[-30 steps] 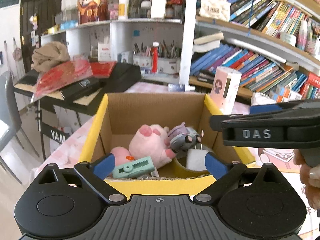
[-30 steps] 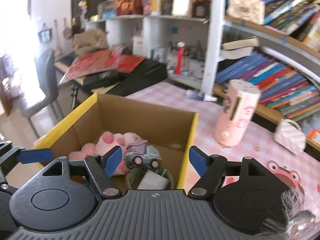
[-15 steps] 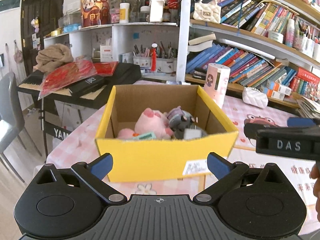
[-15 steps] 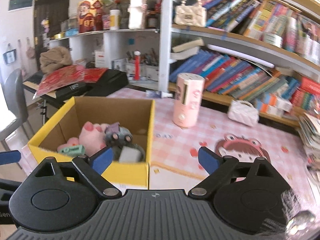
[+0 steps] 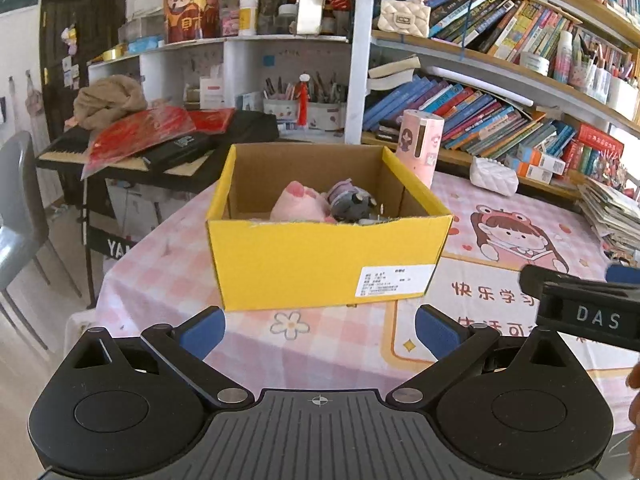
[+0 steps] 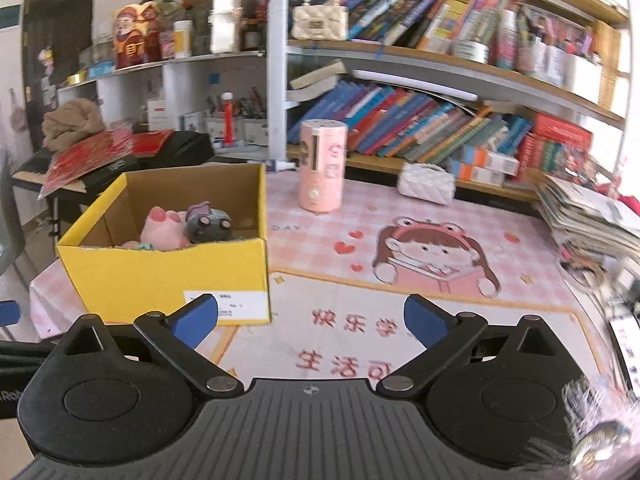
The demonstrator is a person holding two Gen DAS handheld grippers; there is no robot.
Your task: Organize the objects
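Observation:
A yellow cardboard box (image 5: 320, 260) stands on the pink checked table; it also shows in the right wrist view (image 6: 168, 276). Inside lie a pink plush pig (image 5: 298, 204) and a grey-purple toy car (image 5: 352, 202), also seen in the right wrist view as the pig (image 6: 162, 230) and the car (image 6: 210, 226). My left gripper (image 5: 320, 330) is open and empty, in front of the box. My right gripper (image 6: 310, 322) is open and empty, to the right of the box; its body (image 5: 584, 312) shows at the right of the left wrist view.
A pink cylinder (image 6: 322, 166) and a white quilted purse (image 6: 426, 184) stand behind on the table. A stack of papers (image 6: 588, 220) lies at the right edge. Bookshelves rise behind. A keyboard with red packets (image 5: 148, 140) and a grey chair (image 5: 20, 216) are left.
Both grippers have pulled back from over the box and away toward the table's front. The box's contents have not moved.

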